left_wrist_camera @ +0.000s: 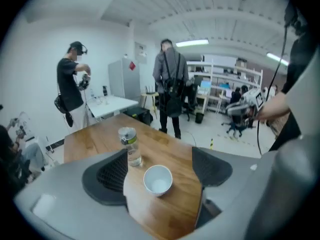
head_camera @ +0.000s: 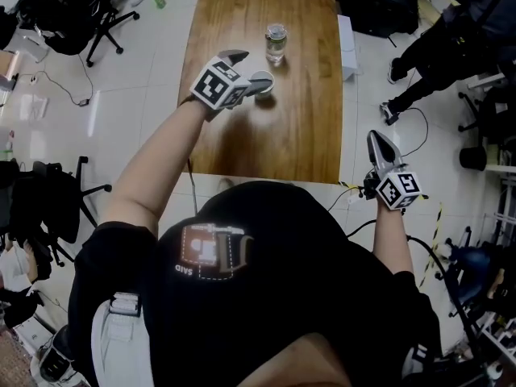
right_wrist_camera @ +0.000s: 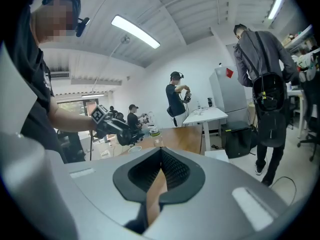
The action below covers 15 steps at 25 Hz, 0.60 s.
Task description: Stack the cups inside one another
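Observation:
One white cup [head_camera: 262, 80] stands upright on the wooden table [head_camera: 298, 127], with its mouth up. In the left gripper view the cup [left_wrist_camera: 158, 179] sits between the two dark pads [left_wrist_camera: 111, 173], and a gap shows on each side of it. My left gripper [head_camera: 251, 71] is open around it, reaching in from the left. I cannot tell whether other cups are nested inside. My right gripper [head_camera: 376, 137] is off the table's right edge over the floor, its jaws shut with nothing between them [right_wrist_camera: 161, 150].
A clear water bottle [head_camera: 276, 43] with a green label stands just beyond the cup, close to the left pad [left_wrist_camera: 130, 146]. A white box [head_camera: 347, 47] lies by the table's right edge. People, office chairs [head_camera: 89, 14] and cables stand around on the floor.

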Motion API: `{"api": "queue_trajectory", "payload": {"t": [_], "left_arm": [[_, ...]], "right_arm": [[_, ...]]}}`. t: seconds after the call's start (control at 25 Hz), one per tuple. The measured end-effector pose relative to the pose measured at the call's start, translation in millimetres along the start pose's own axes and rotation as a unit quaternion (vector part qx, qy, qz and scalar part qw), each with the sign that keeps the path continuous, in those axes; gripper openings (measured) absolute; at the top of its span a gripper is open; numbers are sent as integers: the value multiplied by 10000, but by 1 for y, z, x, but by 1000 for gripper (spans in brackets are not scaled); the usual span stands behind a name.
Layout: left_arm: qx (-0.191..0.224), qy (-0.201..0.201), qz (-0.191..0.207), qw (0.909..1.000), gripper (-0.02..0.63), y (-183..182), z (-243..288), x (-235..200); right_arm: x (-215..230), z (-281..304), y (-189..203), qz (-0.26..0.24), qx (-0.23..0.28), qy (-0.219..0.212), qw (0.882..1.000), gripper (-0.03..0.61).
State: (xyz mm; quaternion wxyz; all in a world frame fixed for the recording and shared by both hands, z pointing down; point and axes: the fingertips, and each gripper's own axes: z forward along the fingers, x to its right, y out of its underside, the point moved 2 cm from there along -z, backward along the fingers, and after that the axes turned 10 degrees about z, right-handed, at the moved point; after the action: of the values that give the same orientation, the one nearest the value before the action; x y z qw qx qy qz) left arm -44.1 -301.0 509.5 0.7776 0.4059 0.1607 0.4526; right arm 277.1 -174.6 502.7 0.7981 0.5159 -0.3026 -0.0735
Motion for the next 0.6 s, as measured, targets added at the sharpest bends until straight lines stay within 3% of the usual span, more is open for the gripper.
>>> {"api": "queue_trajectory", "payload": {"t": [0.08, 0.2, 0.36, 0.6], "left_arm": [[810, -180, -578, 9949, 402, -6, -48, -7], [1646, -616, -1307, 9757, 320, 16, -119, -12], [2304, -1109, -1972, 9464, 179, 63, -186, -12], [2921, -1924, -2388, 9059, 20, 113, -236, 4]], "right_arm": [[-5, 9, -10, -70, 85, -114, 9999, 14], [-16, 17, -21, -169, 136, -291, 9993, 14], [-35, 32, -34, -255, 165, -535, 9981, 14], [-73, 59, -38, -365, 50, -959, 9947, 14]]}}
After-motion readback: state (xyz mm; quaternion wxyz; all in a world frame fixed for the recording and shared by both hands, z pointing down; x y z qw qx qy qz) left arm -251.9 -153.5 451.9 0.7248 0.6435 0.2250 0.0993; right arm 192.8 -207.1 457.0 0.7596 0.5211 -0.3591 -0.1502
